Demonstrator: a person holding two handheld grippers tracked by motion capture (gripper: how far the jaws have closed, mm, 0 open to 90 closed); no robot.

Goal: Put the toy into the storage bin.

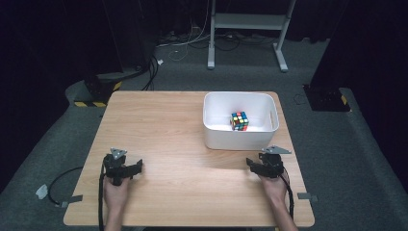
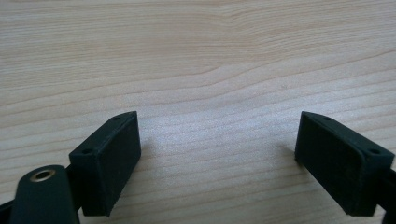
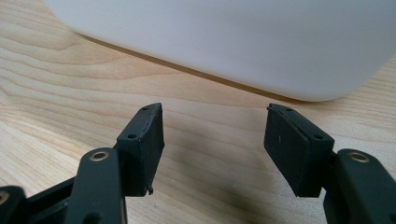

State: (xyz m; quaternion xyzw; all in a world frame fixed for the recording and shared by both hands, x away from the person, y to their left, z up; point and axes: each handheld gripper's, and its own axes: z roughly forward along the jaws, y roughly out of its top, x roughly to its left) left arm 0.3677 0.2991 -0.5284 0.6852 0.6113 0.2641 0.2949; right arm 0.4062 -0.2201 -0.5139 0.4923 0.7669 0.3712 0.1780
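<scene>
Hands: left hand [image 1: 115, 191] and right hand [image 1: 273, 188] come in at the near table edge, each holding tongs low on the wood
Left tongs [image 1: 126, 166]: released, jaws wide apart, bare grain between them in the left gripper view [image 2: 217, 158]
Right tongs [image 1: 262, 166]: released too, a clear gap between the pads and nothing in it [image 3: 215, 144]
Cube [image 1: 239, 121]: coloured puzzle cube inside the white bin [image 1: 211, 137], beyond the right tongs, well across from the left tongs
Bin wall: just ahead of the right tongs' tips [image 3: 233, 42], not touching
Step in hand: looks like a pause with both tongs parked, nothing gripped
Next move: probably lift the right tongs over the rim, then come down onto the cube
In the way: the near bin wall; the jaws may want more spread for the cube
Table [image 1: 192, 183]: bare between the tongs
Beyond: white frame legs [image 1: 281, 53] and cables [image 1: 192, 41] on the floor, far past the bin
</scene>
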